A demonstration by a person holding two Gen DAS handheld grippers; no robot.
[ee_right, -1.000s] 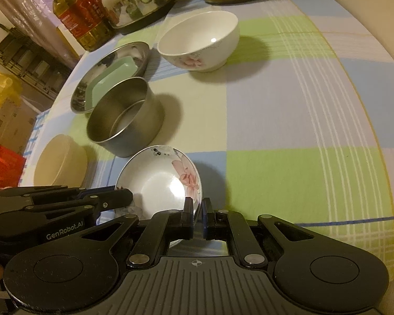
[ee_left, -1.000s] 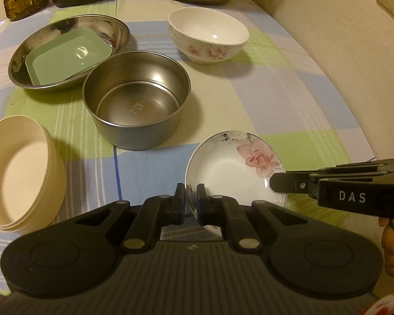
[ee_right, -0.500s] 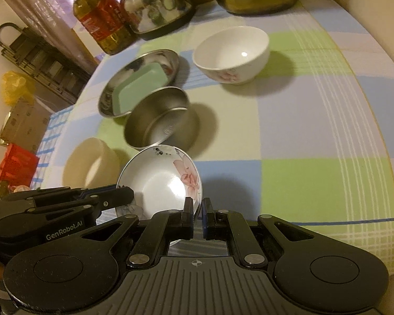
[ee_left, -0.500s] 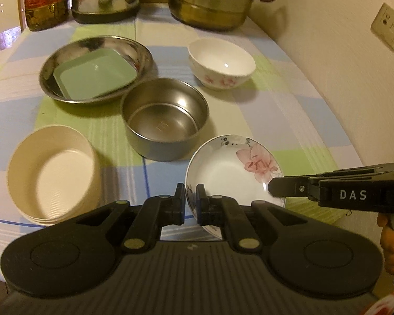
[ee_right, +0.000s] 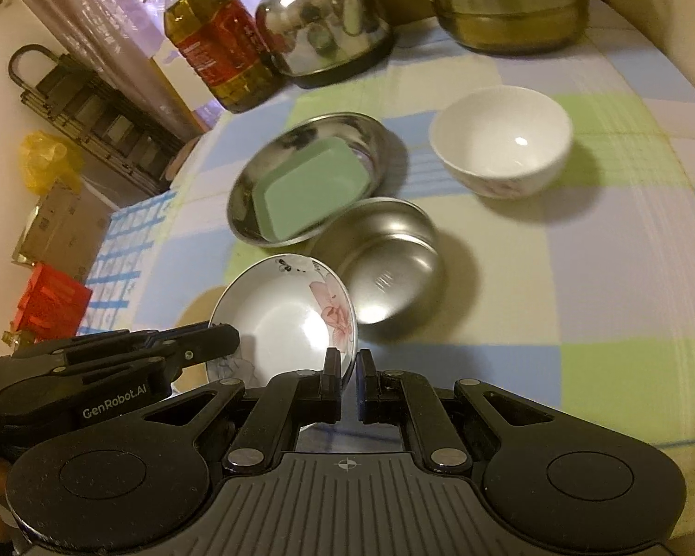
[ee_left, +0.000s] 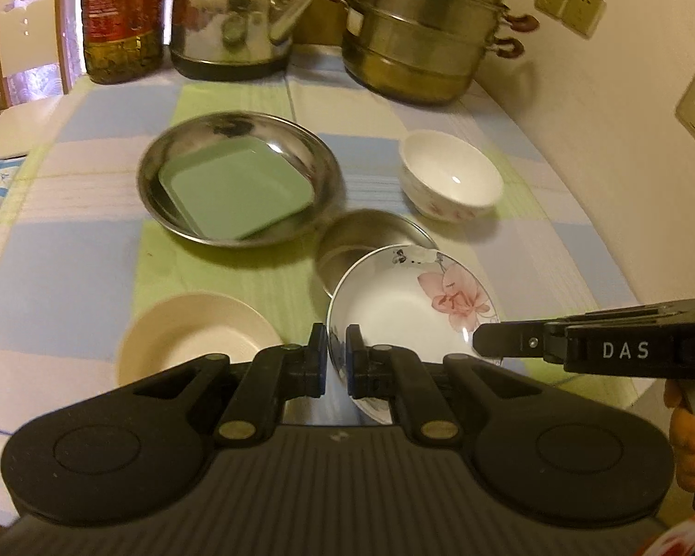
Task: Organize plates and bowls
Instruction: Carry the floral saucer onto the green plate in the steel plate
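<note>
Left gripper (ee_left: 334, 353) and right gripper (ee_right: 348, 373), jaws pinched on opposite rims, hold the floral plate (ee_left: 410, 310) lifted above the empty steel bowl (ee_right: 384, 259), beside the empty cream bowl (ee_left: 194, 340), with the steel dish (ee_left: 238, 176) holding a green tray (ee_left: 238, 192) and the empty white bowl (ee_left: 451, 183) farther back.

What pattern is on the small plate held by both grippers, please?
White plate with a pink flower; clearest in the left wrist view.

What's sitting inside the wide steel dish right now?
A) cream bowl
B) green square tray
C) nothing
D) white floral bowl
B: the green square tray lies inside the wide steel dish; the white floral bowl and cream bowl stand apart on the cloth.
</note>
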